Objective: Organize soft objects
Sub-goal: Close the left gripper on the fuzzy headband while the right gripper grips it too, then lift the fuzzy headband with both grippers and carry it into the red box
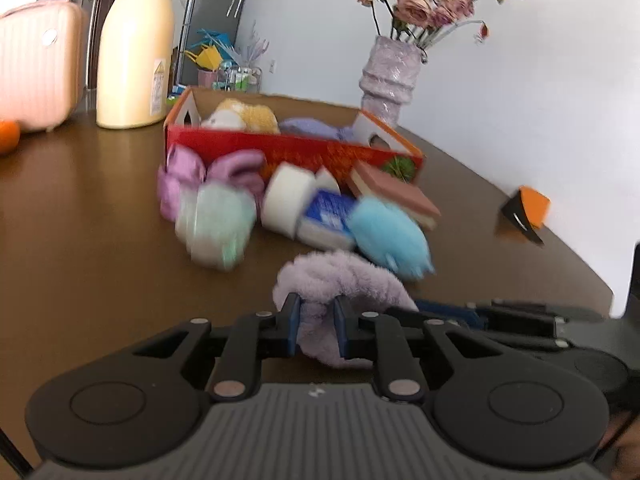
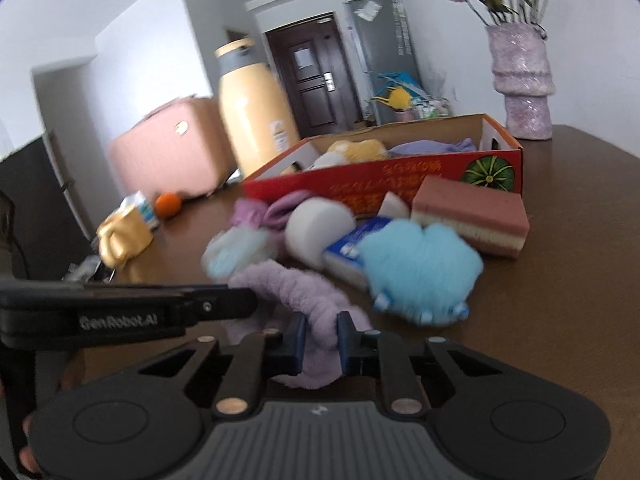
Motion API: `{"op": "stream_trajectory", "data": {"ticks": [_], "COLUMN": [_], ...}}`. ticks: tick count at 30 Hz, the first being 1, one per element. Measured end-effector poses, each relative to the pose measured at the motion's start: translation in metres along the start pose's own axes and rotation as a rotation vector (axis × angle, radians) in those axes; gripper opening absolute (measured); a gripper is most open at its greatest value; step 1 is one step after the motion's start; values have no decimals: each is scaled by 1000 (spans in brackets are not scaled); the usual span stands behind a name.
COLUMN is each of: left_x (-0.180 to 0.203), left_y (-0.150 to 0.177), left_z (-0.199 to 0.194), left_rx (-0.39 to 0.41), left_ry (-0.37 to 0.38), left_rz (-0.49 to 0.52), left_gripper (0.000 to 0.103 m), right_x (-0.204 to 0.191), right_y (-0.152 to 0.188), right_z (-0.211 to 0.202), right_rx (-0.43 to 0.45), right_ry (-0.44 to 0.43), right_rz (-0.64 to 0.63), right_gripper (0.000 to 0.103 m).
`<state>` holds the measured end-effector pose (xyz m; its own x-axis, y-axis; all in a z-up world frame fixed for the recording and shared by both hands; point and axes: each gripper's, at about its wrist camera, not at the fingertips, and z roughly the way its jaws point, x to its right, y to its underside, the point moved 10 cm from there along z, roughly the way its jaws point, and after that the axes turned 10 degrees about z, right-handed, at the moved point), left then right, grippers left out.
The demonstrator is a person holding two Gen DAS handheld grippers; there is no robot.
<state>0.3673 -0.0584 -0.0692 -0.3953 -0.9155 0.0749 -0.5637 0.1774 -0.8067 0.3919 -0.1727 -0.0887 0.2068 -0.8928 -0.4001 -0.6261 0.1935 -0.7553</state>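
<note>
A fluffy lilac scrunchie (image 1: 340,280) (image 2: 296,292) lies at the near side of a pile of soft things on the brown table. My left gripper (image 1: 316,320) is shut on one side of it. My right gripper (image 2: 322,336) is shut on its other side. Behind it lie a blue plush (image 1: 390,232) (image 2: 420,264), a mint plush (image 1: 216,220), pink-purple cloth (image 1: 208,176), a white foam roll (image 1: 286,196), a blue-white pack (image 1: 328,216) and a pink sponge (image 2: 472,216). The red cardboard box (image 1: 296,148) (image 2: 400,176) holds a yellow plush (image 1: 244,118) and lilac cloth (image 1: 312,128).
A cream bottle (image 1: 134,52), a pink case (image 1: 36,64) and an orange (image 1: 8,136) stand at the far left. A lilac vase of dried roses (image 1: 390,76) stands behind the box. An orange-black wedge (image 1: 526,212) sits at the right edge. A gold bag (image 2: 120,236) lies left.
</note>
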Motion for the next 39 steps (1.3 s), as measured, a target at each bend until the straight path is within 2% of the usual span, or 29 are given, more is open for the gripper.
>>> {"op": "stream_trajectory", "data": {"ticks": [3, 5, 6, 7, 9, 11, 13, 15, 17, 19, 21, 25, 30, 32, 35, 37, 39], "left_x": [13, 17, 18, 18, 15, 9, 1, -6, -12, -16, -20, -21, -13, -10, 2, 8, 10], "left_y": [26, 36, 38, 39, 32, 19, 5, -3, -3, 4, 16, 31, 45, 44, 39, 41, 43], "left_z": [-23, -34, -41, -47, -70, -88, -95, -83, -58, -36, -23, -20, -25, -30, -35, -33, -31], "left_rx": [0, -2, 2, 3, 49, 115, 161, 156, 104, 50, 2, -13, 3, 2, 19, 4, -1], "left_ry": [9, 32, 44, 65, 107, 120, 90, 53, 20, -13, -9, -32, -76, -51, 36, 66, 45], "left_rz": [7, -6, -8, -11, -53, -73, -88, -104, -140, -169, -206, -188, -120, -131, -146, -151, -141], "left_gripper": [19, 23, 35, 57, 75, 77, 78, 77, 72, 68, 64, 63, 68, 64, 59, 39, 33], "right_x": [-6, -10, -11, -12, -12, -11, -14, -12, -8, -6, -4, -2, 3, 6, 4, 0, -1], "right_y": [22, 35, 41, 45, 50, 48, 37, 24, 10, 6, 7, 19, 42, 45, 47, 48, 48], "right_z": [-21, -36, -42, -48, -59, -73, -92, -101, -98, -84, -65, -41, -39, -42, -45, -45, -45], "right_rx": [-4, -6, -11, -18, -30, -23, 33, 80, 105, 90, 66, 25, -11, -10, -13, -12, -5], "right_ry": [24, 33, 30, 29, 23, 23, 2, -12, -21, -15, -8, 32, 42, 27, 13, 5, 10], "right_rz": [-66, -101, -108, -107, -95, -71, -70, -35, 9, 25, 38, 15, 8, 37, 38, 26, 10], "right_gripper": [16, 19, 22, 23, 34, 37, 41, 41, 41, 40, 37, 36, 36, 35, 24, 23, 17]}}
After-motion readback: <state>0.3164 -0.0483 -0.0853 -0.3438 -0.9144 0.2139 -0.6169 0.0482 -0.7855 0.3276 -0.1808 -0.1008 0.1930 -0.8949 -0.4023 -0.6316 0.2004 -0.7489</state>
